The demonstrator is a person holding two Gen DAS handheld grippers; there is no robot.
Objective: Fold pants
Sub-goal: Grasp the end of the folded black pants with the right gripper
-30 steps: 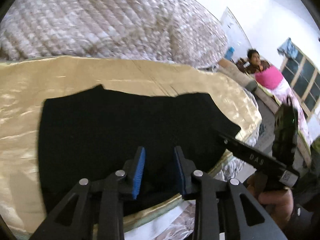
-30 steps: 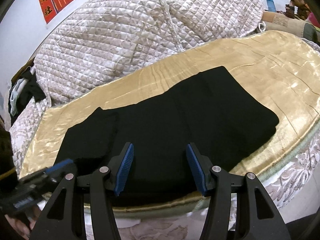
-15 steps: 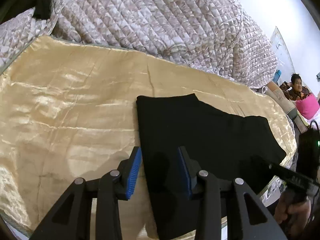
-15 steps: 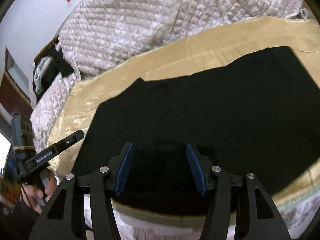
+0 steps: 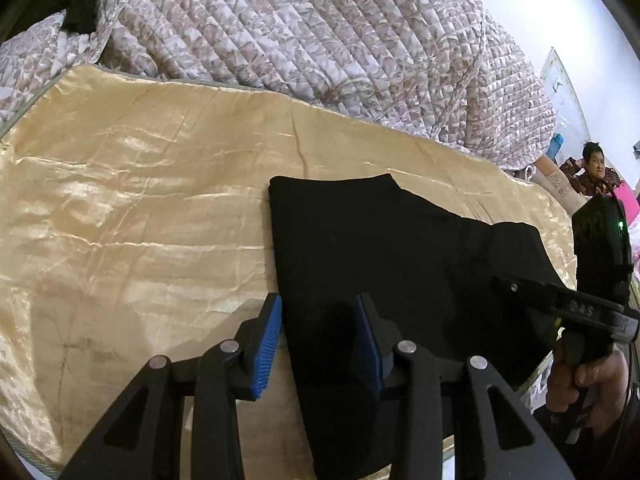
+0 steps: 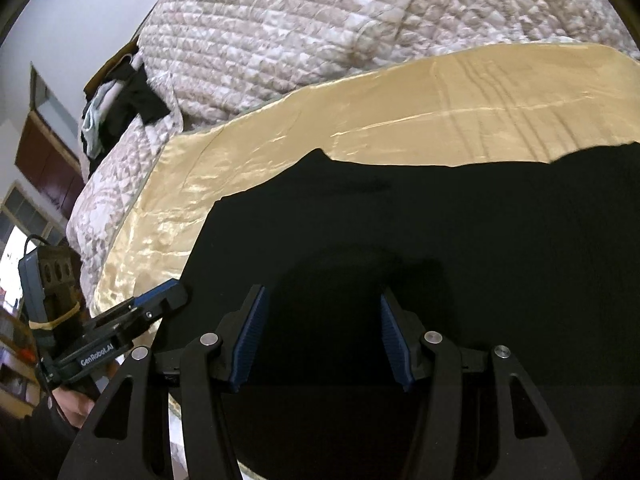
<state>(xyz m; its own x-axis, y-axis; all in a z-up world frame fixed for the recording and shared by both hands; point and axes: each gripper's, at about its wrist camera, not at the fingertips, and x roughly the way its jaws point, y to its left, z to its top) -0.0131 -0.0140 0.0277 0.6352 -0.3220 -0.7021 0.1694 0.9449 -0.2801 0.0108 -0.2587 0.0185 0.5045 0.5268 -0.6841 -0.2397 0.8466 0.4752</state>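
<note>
pants (image 5: 400, 264) lie folded flat on the gold sheet (image 5: 140, 220) near the bed's front edge. left gripper (image 5: 320, 340) has swung to their left end; right gripper (image 6: 320, 336) moved lower over them. both gape, empty, so another fold looks next.

My left wrist view looks rightward across the black pants (image 5: 400, 272); my right looks leftward, closer; both share them.

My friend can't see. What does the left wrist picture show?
Black pants lie flat on a shiny gold sheet. The open left gripper hovers at their left edge, holding nothing. A quilted blanket is piled behind, and the right gripper pokes in from the right.
</note>
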